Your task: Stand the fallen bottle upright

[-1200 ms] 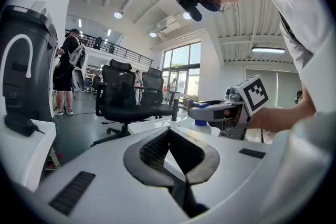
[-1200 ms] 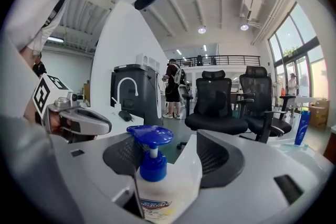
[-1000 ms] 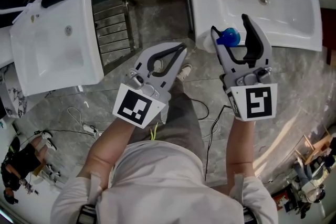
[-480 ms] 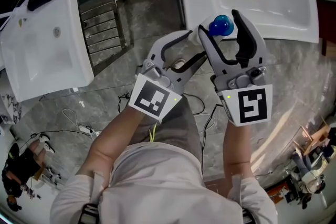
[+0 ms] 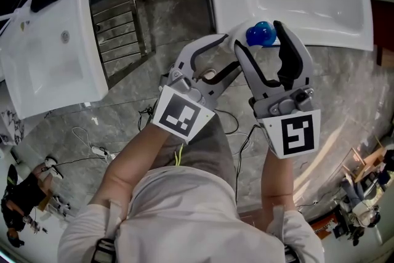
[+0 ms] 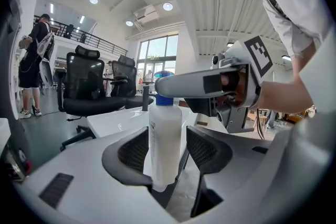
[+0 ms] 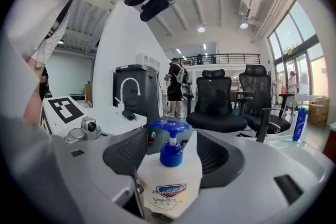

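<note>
A white pump bottle with a blue cap (image 5: 261, 34) stands upright at the front left corner of the white sink (image 5: 345, 15). My right gripper (image 5: 260, 40) is shut on its body; in the right gripper view the bottle (image 7: 170, 181) fills the gap between both pads of the right gripper (image 7: 173, 157). My left gripper (image 5: 229, 52) is open just left of it. In the left gripper view the bottle (image 6: 165, 139) rises between the spread jaws of the left gripper (image 6: 167, 150), and no pad presses on it. The bottle's base is hidden.
A second white basin (image 5: 43, 58) lies at the left with a metal rack (image 5: 120, 28) beside it. Cables (image 5: 98, 148) trail over the grey stone floor. Black office chairs (image 7: 215, 102) stand beyond the sink. A blue bottle (image 7: 300, 123) stands far right.
The left gripper went from shut to open and moved right, up beside the bottle. The right gripper kept its hold on the bottle at the sink's corner.
</note>
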Motion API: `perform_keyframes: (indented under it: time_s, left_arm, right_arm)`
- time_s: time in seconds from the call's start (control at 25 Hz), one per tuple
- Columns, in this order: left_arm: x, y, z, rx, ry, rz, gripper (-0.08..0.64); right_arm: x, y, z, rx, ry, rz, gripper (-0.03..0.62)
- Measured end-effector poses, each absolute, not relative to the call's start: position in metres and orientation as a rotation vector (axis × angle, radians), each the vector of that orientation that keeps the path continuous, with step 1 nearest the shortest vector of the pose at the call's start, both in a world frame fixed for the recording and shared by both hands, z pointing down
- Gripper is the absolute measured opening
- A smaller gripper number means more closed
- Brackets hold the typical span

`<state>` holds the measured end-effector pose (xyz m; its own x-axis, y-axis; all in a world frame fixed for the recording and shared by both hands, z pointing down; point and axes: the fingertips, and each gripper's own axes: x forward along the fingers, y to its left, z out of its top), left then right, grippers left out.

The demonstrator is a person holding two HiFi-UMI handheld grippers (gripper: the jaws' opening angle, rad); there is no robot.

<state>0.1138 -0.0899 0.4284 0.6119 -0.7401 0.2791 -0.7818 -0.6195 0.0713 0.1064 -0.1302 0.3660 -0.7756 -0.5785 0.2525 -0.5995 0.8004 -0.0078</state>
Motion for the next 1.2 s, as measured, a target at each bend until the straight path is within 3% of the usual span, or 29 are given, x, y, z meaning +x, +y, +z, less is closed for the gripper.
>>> perform_keyframes:
  time_s: [1.0, 1.08, 1.2]
  left_arm:
    - [0.088, -0.072, 0.367, 2.665, -1.305, 0.31, 0.219]
    - [0.087, -0.07, 0.36, 2.656, -1.309, 0.308, 0.209]
    - [0.083, -0.067, 0.35, 2.652, -1.325, 0.316, 0.169]
  right_arm:
    - [0.175, -0.098, 0.347, 1.066, -2.614, 0.185, 0.268]
    - [0.185, -0.095, 0.341, 1.112, -2.593, 0.192, 0.253]
    - [0.199, -0.09, 0.335, 1.184, -2.562, 0.202, 0.172]
